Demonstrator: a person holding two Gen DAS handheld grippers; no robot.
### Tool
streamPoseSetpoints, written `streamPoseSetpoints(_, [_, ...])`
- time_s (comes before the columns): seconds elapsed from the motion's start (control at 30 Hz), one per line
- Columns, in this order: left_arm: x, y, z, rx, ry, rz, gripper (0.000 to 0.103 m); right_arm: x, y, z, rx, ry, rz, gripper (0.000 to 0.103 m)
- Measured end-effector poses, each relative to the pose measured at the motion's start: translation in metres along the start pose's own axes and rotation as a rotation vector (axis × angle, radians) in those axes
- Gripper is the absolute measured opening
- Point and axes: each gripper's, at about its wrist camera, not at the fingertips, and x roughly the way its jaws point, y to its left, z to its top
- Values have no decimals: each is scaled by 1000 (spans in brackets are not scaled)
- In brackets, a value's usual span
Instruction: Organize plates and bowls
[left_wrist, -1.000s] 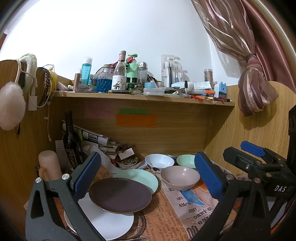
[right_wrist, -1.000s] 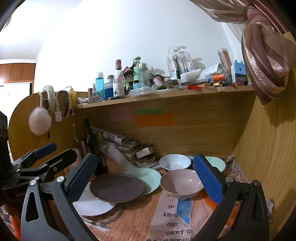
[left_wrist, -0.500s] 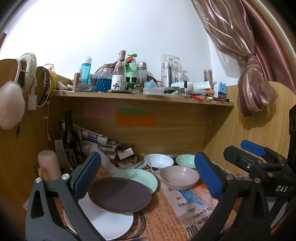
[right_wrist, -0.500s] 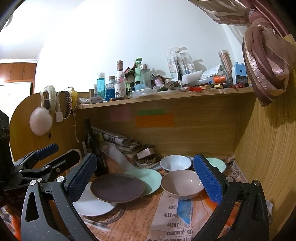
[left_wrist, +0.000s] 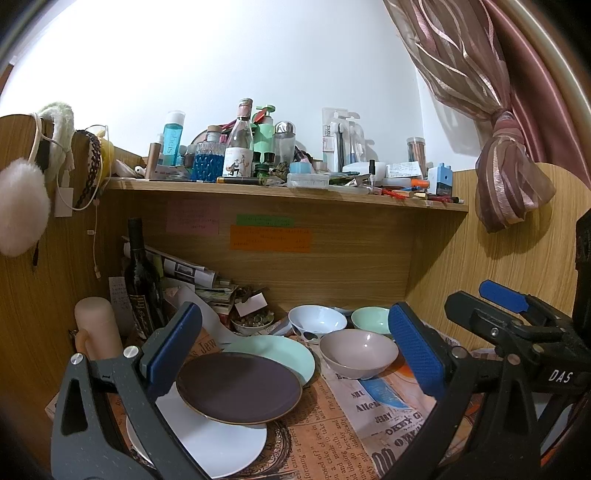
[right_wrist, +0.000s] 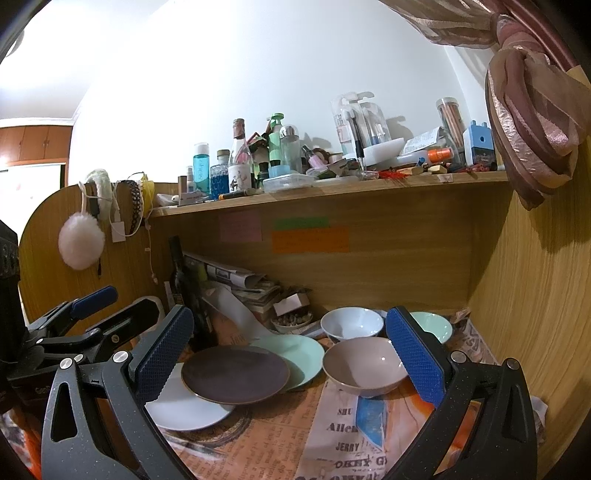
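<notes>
A dark brown plate (left_wrist: 240, 391) lies on top, overlapping a white plate (left_wrist: 207, 443) and a mint green plate (left_wrist: 280, 350). To the right stand a pinkish-grey bowl (left_wrist: 356, 352), a white bowl (left_wrist: 317, 323) and a mint bowl (left_wrist: 369, 319). My left gripper (left_wrist: 295, 354) is open and empty, hovering in front of the plates. My right gripper (right_wrist: 291, 354) is open and empty, also in front; the same brown plate (right_wrist: 236, 374) and pinkish-grey bowl (right_wrist: 364, 367) lie between its jaws in view. The right gripper shows in the left wrist view (left_wrist: 513, 314).
Newspaper (left_wrist: 369, 417) covers the desk. A dark wine bottle (left_wrist: 142, 284), a beige cylinder (left_wrist: 98, 325), rolled papers and a small dish of bits (left_wrist: 253, 323) crowd the back left. A cluttered shelf (left_wrist: 280, 190) hangs above. Wooden walls close both sides.
Almost nothing; both views shift very slightly. Plates, bowls and both open grippers stay as they were.
</notes>
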Motion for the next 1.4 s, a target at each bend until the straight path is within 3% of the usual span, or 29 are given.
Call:
streamPoseSetpoints(0.63, [3,13,-1,-20,-2,5,103,7,3,-2,-7,-6,13,103])
streamPoseSetpoints(0.83, [23,23,0,-19,57,-8,103,17,4,-5,-11,-4,13,103])
streamPoseSetpoints(1.0, [46,45,-4,-53,130,-14,103,39,-1,-10,16,47,33,103])
streamPoseSetpoints(1.33, [101,102,-23,-40,294,62,101,109,-17,-36,36,221,-5,102])
streamPoseSetpoints(1.4, [112,113,-28,-39,327,75,88,125,-20,-44,49,275,-2,96])
